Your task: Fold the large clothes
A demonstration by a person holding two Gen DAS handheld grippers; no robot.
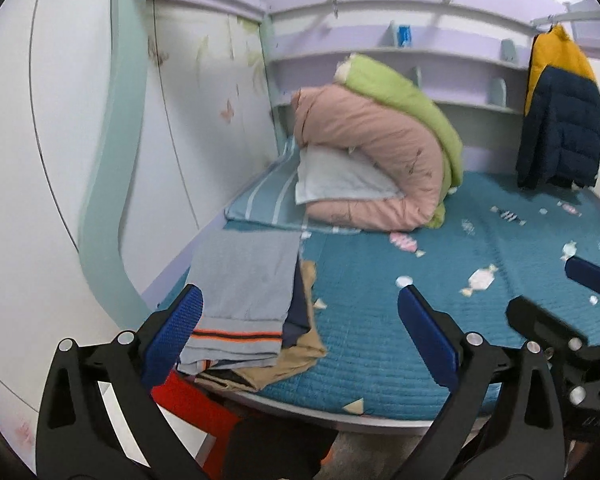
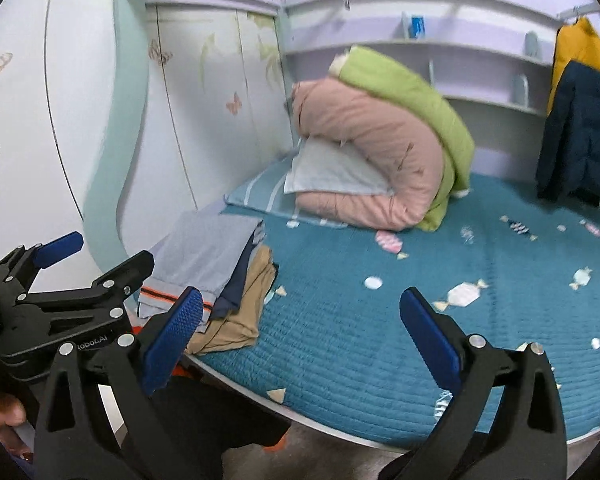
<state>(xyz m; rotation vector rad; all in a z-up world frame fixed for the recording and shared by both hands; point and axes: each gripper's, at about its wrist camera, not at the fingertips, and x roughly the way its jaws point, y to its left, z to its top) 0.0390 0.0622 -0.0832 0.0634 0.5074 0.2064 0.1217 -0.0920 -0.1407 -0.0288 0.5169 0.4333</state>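
Stack of soft, light folded garments, grey trousers with orange stripe [image 1: 240,300] uppermost, lying at teal quilted bedspread's [image 1: 380,320] near-left corner, likely drooping unless pinched at waistband; left gripper [image 1: 300,336] and right gripper [image 2: 302,340] both gaping wide, holding nothing.

Left tool [image 1: 300,328] and right tool [image 2: 302,330] both gape wide, empty, tilted downward.
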